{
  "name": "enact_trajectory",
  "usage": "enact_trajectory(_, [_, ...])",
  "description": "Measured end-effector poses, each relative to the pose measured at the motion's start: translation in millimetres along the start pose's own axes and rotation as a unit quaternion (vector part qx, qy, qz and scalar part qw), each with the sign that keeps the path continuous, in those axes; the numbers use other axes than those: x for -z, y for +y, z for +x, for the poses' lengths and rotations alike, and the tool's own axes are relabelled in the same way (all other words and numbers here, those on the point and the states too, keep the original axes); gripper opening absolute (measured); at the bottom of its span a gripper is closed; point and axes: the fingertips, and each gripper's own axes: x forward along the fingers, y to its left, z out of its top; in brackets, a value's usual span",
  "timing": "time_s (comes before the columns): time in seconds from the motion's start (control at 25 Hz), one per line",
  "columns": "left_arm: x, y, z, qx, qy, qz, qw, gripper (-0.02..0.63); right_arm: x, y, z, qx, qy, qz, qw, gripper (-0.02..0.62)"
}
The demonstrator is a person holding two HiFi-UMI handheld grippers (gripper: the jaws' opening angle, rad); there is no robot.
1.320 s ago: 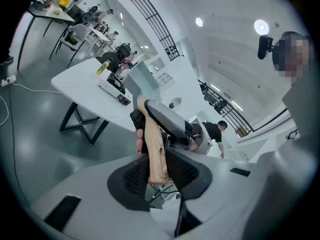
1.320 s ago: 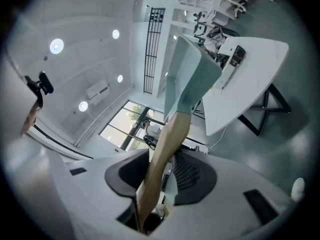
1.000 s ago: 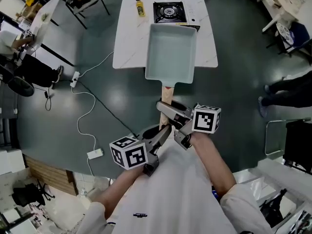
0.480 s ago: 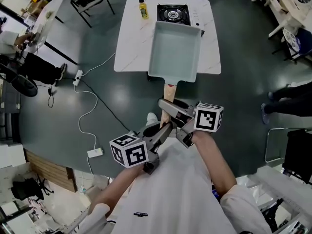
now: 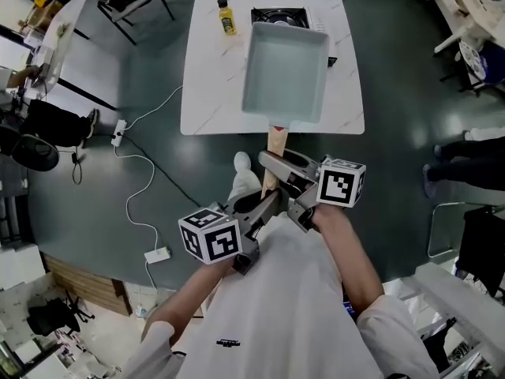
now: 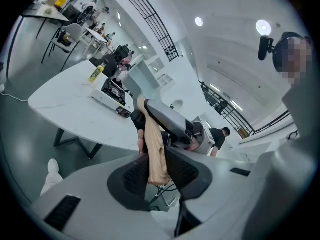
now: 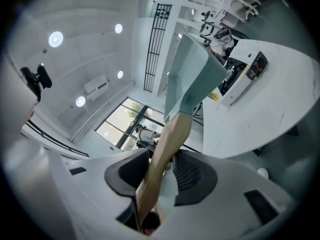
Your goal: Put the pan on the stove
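Left hand-held gripper [image 5: 267,202] and right hand-held gripper [image 5: 273,164] both clamp the wooden handle [image 5: 274,142], one behind the other, probably to steady its leverage. The pan [image 5: 286,69] hangs above the surface [image 5: 211,85], its far edge overlapping the stove [image 5: 278,14], apparently not yet seated.

White short-sleeve shirt [image 5: 284,306], small dark chest mark [image 5: 227,343], maybe logo; grey left claw [image 5: 267,202], right claw [image 5: 276,166], b/w marker cubes [image 5: 209,239].

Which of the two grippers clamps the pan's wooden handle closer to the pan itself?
The right gripper: it grips the handle partway up, nearer the pan, while the left gripper pinches the handle's free end.
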Motion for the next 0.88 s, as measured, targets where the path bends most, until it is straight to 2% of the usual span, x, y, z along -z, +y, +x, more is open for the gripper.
enact_trajectory(0.28, [-98.4, 50.0, 22.3, 0.029, 0.039, 0.01, 0.9988, 0.091, -82.3, -31.5, 69.2, 0.022, -0.046, 0.021, 0.998, 0.153])
enact_trajectory(0.52, [-167.7, 92.7, 32.8, 0.051, 0.074, 0.015, 0.9958, 0.091, -137.7, -52.9, 125.7, 0.029, -0.089, 0.026, 0.995, 0.153])
enact_trajectory(0.68, [-199.5, 112.6, 42.7, 0.064, 0.085, 0.01, 0.9943, 0.091, -164.3, -68.1, 151.3, 0.036, -0.102, 0.036, 0.994, 0.155])
enact_trajectory(0.88, [-221.1, 128.6, 57.5, 0.067, 0.1, 0.012, 0.9926, 0.091, -185.5, -87.1, 163.5, 0.047, -0.105, 0.043, 0.992, 0.155])
